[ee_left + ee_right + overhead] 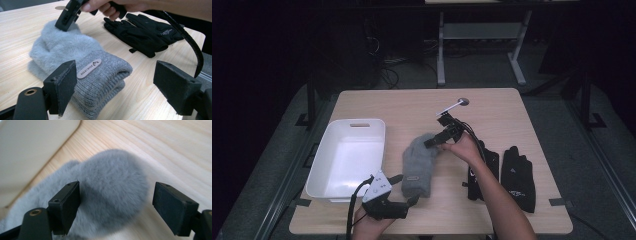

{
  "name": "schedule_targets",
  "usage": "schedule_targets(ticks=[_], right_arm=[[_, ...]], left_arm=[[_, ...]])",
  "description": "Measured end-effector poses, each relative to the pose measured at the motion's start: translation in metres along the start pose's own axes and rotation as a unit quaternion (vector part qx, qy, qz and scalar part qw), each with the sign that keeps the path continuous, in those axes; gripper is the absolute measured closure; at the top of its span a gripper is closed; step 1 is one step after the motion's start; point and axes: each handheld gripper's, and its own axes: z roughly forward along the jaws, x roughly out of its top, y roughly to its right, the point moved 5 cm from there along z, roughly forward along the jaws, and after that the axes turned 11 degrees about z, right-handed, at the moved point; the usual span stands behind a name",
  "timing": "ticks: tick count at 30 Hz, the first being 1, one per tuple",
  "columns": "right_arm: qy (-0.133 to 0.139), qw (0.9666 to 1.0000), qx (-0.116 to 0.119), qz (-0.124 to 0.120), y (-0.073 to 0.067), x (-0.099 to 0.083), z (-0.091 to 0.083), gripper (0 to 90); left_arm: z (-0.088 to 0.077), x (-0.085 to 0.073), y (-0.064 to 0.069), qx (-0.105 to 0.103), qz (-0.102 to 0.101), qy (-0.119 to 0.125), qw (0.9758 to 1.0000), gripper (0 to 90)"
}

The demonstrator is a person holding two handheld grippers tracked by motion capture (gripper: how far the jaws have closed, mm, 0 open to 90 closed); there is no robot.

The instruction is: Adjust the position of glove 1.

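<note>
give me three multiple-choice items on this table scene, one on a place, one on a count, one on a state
1. Where does the white bin sit relative to the grey mittens?
A. on their left in the high view
B. on their right
C. on top of them

2. How many black gloves lie on the table?
A. none
B. two
C. five

3. How do the jaws of the right hand-held gripper stand?
A. shut on a glove
B. open over the mittens' fluffy end
C. shut on the bin's rim

Answers:
1 A, the bin sits left of the mittens.
2 B, a pair lies at the right.
3 B, both pads stand apart with grey fur between them.
</note>
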Motion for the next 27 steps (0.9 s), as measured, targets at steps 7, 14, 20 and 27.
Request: schedule_targets(ticks=[7, 14, 20, 27], right_arm=[[-0.012, 0.9995, 0.016, 0.025, 0.002, 0.000, 0.019, 22.6], [-0.020, 0.9978, 0.042, 0.048, 0.003, -0.003, 0.029, 34.5], [-0.015, 0.9943, 0.086, 0.061, 0.003, -0.006, 0.030, 60.9], [0.008, 0.9952, 0.087, 0.045, 0.003, -0.010, 0.019, 71.3]], left_arm=[[0.000, 0.000, 0.000, 0.000, 0.002, 0.000, 1.0000, 18.7], [-0.001, 0.001, 0.000, 0.002, 0.004, 0.000, 1.0000, 18.7], [-0.002, 0.001, -0.002, 0.004, 0.002, 0.001, 1.0000, 18.8], [-0.001, 0.001, -0.002, 0.000, -0.001, -0.003, 1.0000, 18.9]])
